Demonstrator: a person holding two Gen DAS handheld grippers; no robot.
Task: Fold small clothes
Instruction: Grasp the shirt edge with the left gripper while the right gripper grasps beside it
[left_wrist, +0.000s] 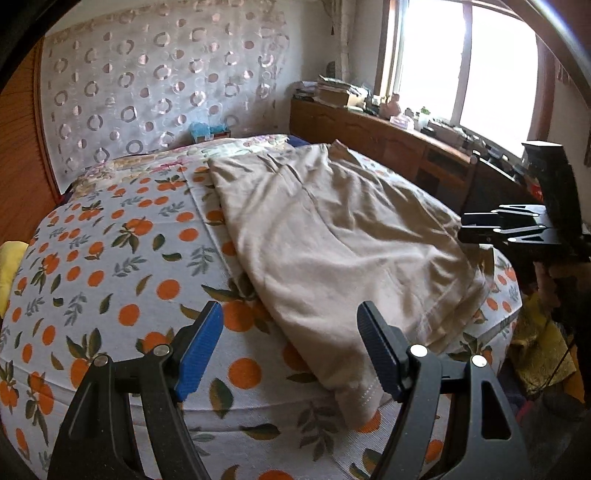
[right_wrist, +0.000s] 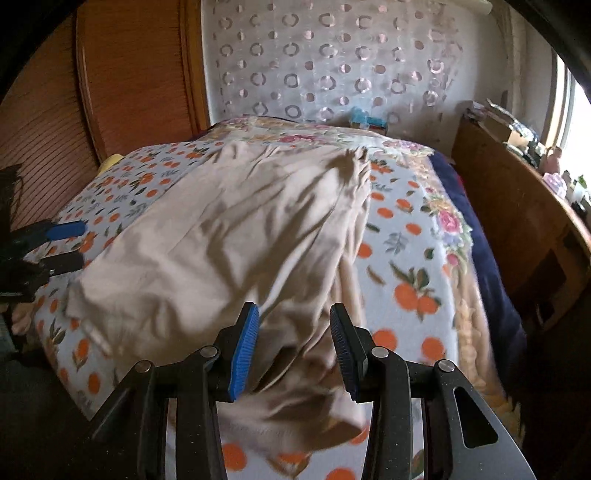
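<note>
Nearest in the left wrist view, the left gripper (left_wrist: 290, 347) hangs over the near edge of the bed (left_wrist: 122, 266), its jaws spread wide and holding nothing; the blue pads (left_wrist: 201, 349) frame a stretch of orange-print sheet (left_wrist: 92, 236) and the near corner of the beige cloth (left_wrist: 332, 243), which spills a little over the bed's edge. In the right wrist view, the right gripper (right_wrist: 293, 347) hovers over the cloth (right_wrist: 229, 236) with its jaws parted about halfway; rumpled fabric lies between and below them, but whether the pads touch it cannot be told, as the fabric there is blurred. The cloth lies spread and creased along the middle of the bed, folded over on itself, on top of the sheet (right_wrist: 402, 236). At the far right of the left view the right gripper (left_wrist: 517, 229) shows side-on at the cloth's edge. Farther back a floral cover (right_wrist: 295, 136) crosses the head of the bed; behind it hangs a curtain (left_wrist: 155, 88) with ring patterns; a wooden cabinet (left_wrist: 376, 136) runs beneath a bright window (left_wrist: 458, 62).
</note>
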